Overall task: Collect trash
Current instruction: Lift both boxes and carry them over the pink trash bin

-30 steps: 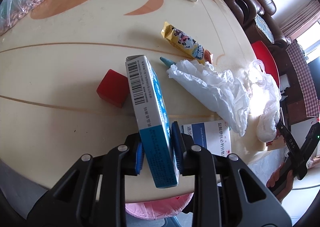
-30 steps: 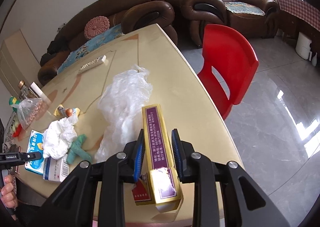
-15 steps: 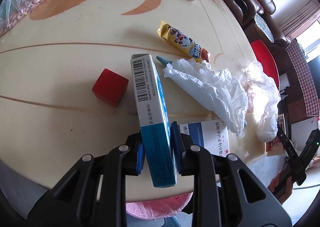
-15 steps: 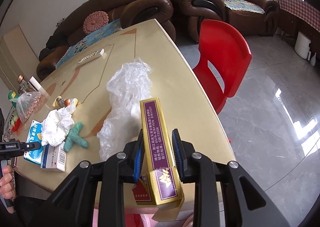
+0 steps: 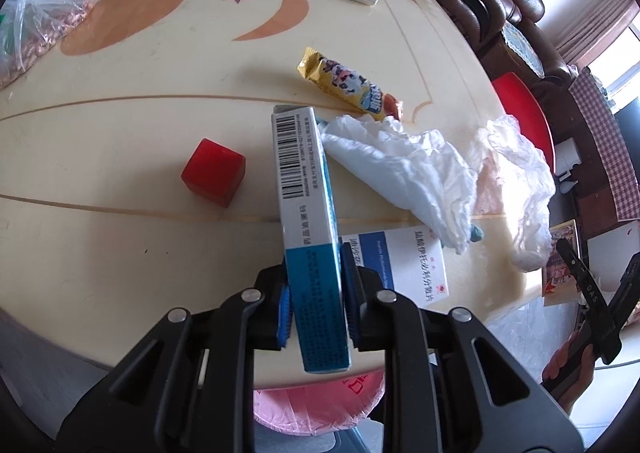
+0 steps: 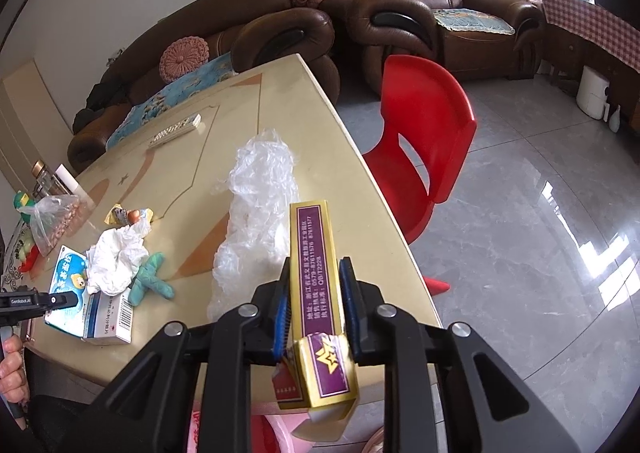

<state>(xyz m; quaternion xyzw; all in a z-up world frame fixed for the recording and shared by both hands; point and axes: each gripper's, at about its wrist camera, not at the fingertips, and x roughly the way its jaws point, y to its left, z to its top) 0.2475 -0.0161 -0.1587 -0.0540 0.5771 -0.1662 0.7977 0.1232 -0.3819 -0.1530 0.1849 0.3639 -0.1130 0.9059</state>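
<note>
**Two boxes clamped above the bin**

Here both tools are loaded. The left gripper [image 5: 316,305] is clamped on the blue-and-white box [image 5: 306,221], and the right gripper [image 6: 316,313], jaws closing, pinches the gold-and-purple box [image 6: 320,293]. Both boxes hang at the near edge of the table [image 5: 120,253], above the pink-lined bin [image 5: 320,405] just below that edge. Farther in from that edge lie the crumpled tissue [image 5: 404,173], clear plastic bag [image 6: 256,221] and snack wrapper [image 5: 348,87]. The risk: the gold box's torn end flap [image 6: 320,425] dangles, so it could slip; a release off-centre might land either box on the floor beside the bin.
</note>
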